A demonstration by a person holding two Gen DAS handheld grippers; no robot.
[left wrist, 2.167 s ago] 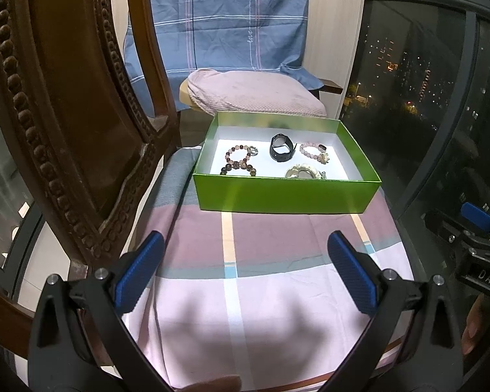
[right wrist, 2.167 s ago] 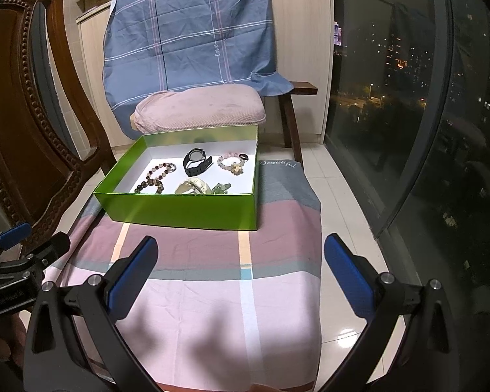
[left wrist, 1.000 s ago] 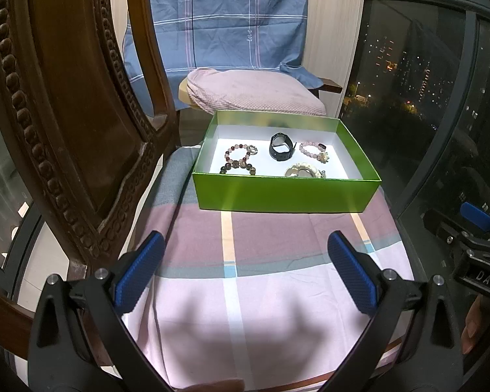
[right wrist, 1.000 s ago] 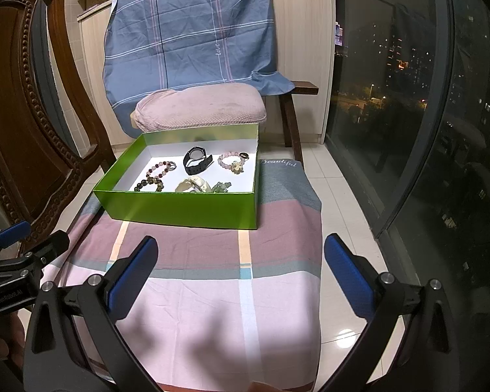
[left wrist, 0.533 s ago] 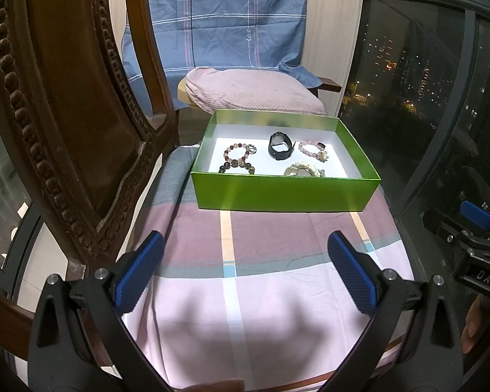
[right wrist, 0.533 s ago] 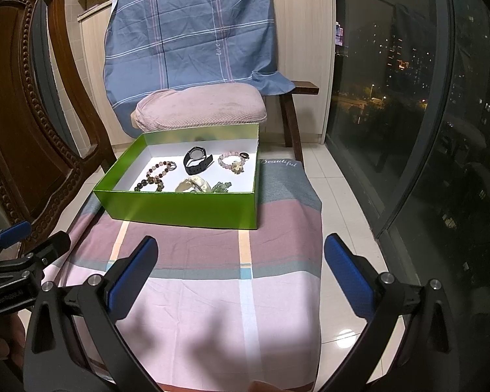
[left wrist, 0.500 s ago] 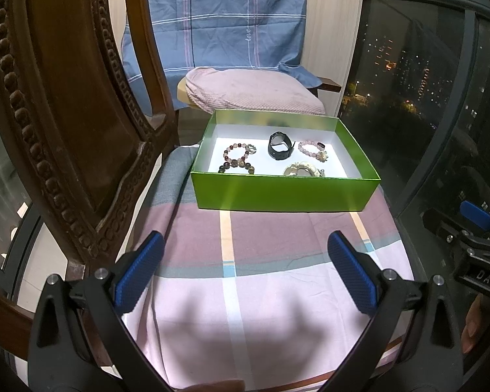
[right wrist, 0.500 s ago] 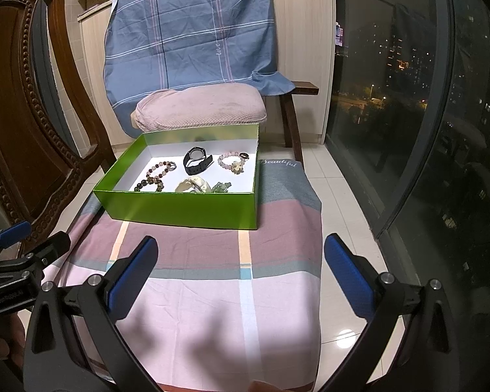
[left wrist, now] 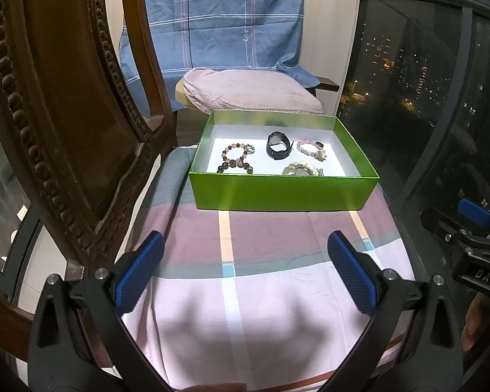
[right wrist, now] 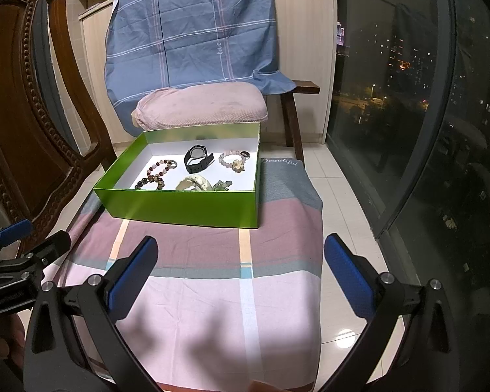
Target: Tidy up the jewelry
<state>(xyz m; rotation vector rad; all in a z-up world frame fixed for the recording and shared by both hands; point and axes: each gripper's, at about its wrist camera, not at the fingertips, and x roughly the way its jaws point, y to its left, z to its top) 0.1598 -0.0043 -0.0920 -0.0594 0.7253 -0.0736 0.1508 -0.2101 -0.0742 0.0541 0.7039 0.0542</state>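
Green box (left wrist: 277, 192) – three bead bracelets, one watch (left wrist: 278, 145) (black), one pale bangle (left wrist: 300, 167)

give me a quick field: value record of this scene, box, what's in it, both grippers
container: green box, open, no lid in view
surface: striped cloth
contents: black watch, brown bead bracelet, pink bead bracelet, pale bracelet
left gripper: open, empty, short of the box
right gripper: open, empty, short of the box
behind box: pink cushion, blue plaid cloth
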